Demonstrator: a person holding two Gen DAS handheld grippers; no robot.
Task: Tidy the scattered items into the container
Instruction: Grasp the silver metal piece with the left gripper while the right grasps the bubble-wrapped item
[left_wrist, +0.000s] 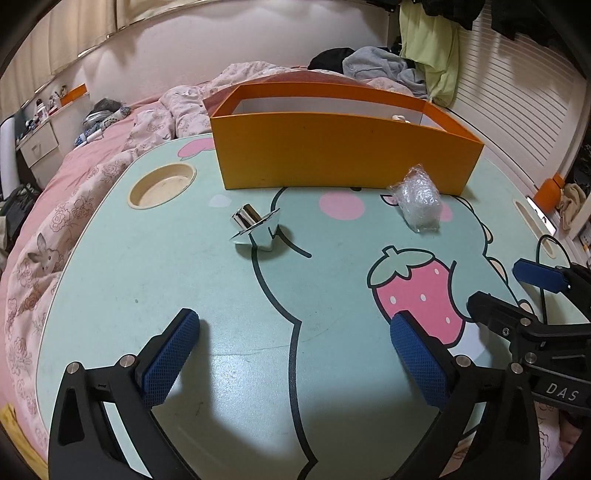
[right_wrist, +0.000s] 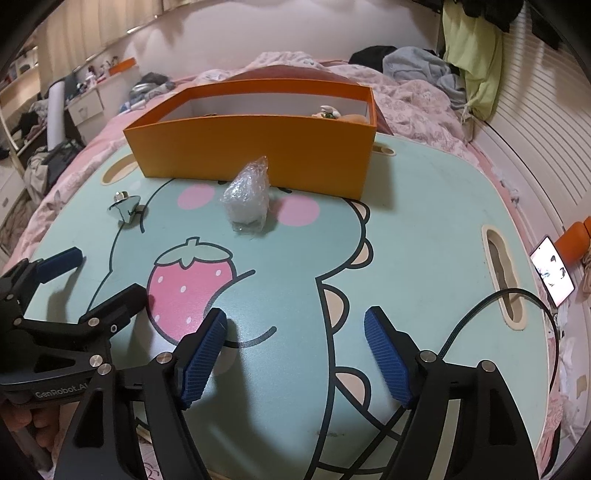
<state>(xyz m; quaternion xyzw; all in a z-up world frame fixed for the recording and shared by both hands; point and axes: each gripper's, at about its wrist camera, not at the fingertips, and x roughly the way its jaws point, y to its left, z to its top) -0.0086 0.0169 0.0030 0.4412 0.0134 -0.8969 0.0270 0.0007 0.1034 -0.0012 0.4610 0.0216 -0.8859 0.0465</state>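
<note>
Both the left hand-held gripper (left_wrist: 295, 354) and the right hand-held gripper (right_wrist: 295, 354) are released and empty. Take the chrome piece (left_wrist: 255, 229) by its stem, the plastic-wrapped bundle (right_wrist: 246, 201), probably soft, gently; then drop both into the orange box (left_wrist: 343, 158).

I've got bare table (left_wrist: 229, 369) ahead. The orange box (left_wrist: 343, 155) walls off the far edge. A chrome fitting (left_wrist: 255, 229) and plastic-wrapped bundle (left_wrist: 419, 201) stand before it, well apart.

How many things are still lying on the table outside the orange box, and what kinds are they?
Shiny silver metal piece: 1
Clear crinkly plastic bag with something white inside: 1
Total: 2, both on the mint-green cartoon table in front of the orange cardboard box.
</note>
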